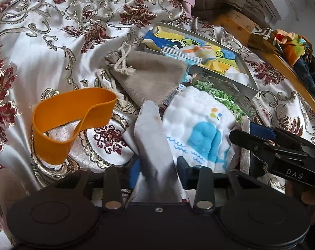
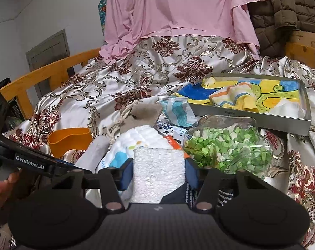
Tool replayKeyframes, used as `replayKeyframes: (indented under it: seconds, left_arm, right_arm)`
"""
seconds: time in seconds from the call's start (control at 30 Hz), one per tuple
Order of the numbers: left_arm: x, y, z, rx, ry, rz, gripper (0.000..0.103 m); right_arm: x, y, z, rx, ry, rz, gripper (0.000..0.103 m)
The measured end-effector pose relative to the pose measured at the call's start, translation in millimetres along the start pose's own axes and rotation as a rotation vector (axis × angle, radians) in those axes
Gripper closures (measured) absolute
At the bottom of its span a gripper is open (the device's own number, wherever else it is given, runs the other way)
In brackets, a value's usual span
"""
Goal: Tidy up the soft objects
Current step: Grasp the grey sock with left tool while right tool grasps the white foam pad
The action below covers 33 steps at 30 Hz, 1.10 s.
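Observation:
A grey-white sock (image 1: 151,129) lies on the patterned bedspread, and my left gripper (image 1: 158,173) is shut on its near end. To its right rests a white cloth with a blue whale (image 1: 199,129). My right gripper (image 2: 159,173) is shut on a white foam block (image 2: 157,166), both blue pads against its sides. The whale cloth (image 2: 124,150) sits just beyond the block. An orange band (image 1: 70,116) stands curled to the left, and a beige drawstring pouch (image 1: 149,75) lies behind the sock.
A grey tray (image 2: 251,114) at the back right holds a striped cloth (image 2: 234,98) on a colourful drawing. A clear bag of green bits (image 2: 226,148) lies before it. Pink fabric (image 2: 178,10) and a brown quilted jacket (image 2: 292,6) hang behind. A wooden frame (image 2: 42,73) borders the left.

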<state>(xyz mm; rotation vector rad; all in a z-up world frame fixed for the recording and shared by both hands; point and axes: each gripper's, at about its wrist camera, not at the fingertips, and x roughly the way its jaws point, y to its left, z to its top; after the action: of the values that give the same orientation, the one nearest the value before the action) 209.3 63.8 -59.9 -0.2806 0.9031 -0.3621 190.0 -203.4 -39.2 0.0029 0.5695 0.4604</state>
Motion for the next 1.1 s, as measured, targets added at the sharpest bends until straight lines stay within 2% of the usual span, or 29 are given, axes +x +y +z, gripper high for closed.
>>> replayKeyframes:
  seconds: [0.1,0.17,0.47,0.7,0.93,1.1]
  left_arm:
    - [-2,-3,0,0.005,-0.001,-0.01,0.076]
    - [-5,-6,-1,0.022,-0.003,-0.021,0.086]
    - [-18,-25,-12,0.088,-0.036,-0.04,0.098]
    - [-43,-40,-12,0.078,-0.123,-0.043,0.1]
    - [-71,-53,-7,0.029,-0.212,-0.052,0.1]
    - [-87,-56,-9,0.002,-0.249,-0.039,0.1]
  right_arm:
    - [-2,1,1,-0.004,-0.009,0.002,0.046]
    - [-4,3,1,-0.011,-0.018,0.004,0.047]
    - [-21,8,3,-0.013,-0.076,0.03,0.047]
    - [-39,11,5,-0.006,-0.151,0.066,0.047]
    - [-59,6,9,0.055,-0.225,0.126,0.047]
    - [-73,9,12,0.048,-0.28,0.15,0.047]
